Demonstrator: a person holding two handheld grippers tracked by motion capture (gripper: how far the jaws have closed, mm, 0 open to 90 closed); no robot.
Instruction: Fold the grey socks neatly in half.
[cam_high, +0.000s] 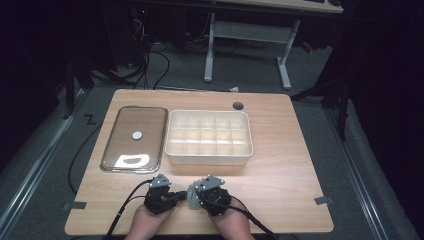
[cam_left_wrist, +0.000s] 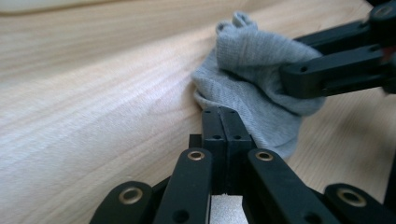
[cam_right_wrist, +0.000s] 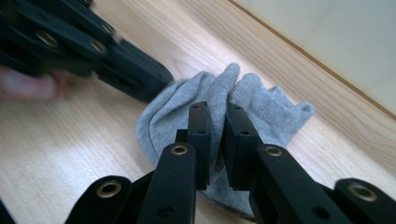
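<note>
Gripping a small grey sock (cam_right_wrist: 219, 121) from two sides, the grippers meet at the near edge of the wooden table (cam_high: 280, 175), just in front of the white compartment box (cam_high: 208, 137). In the high view the left gripper (cam_high: 175, 196) and the right gripper (cam_high: 192, 196) point toward each other, each held in a hand that comes up from the bottom edge, and a bit of grey cloth shows between them. In the left gripper view its own jaws are drawn together, pads flat against each other, with their tips on the sock's lower edge; whether a fold of cloth is caught between the tips is not clear from that angle. In the right gripper view the two jaws stand a narrow gap apart with a bunched ridge of the knit fabric pinched between them, so this gripper is clamped on the sock. The sock lies crumpled on the tabletop, touching the wood, with its loose end spread toward the box. To the left of the box a clear rectangular lid (cam_high: 134, 139) lies flat on the table, with a round white knob at its middle. No brand, label or readable writing shows on the sock, the box, the lid or the grippers.
</note>
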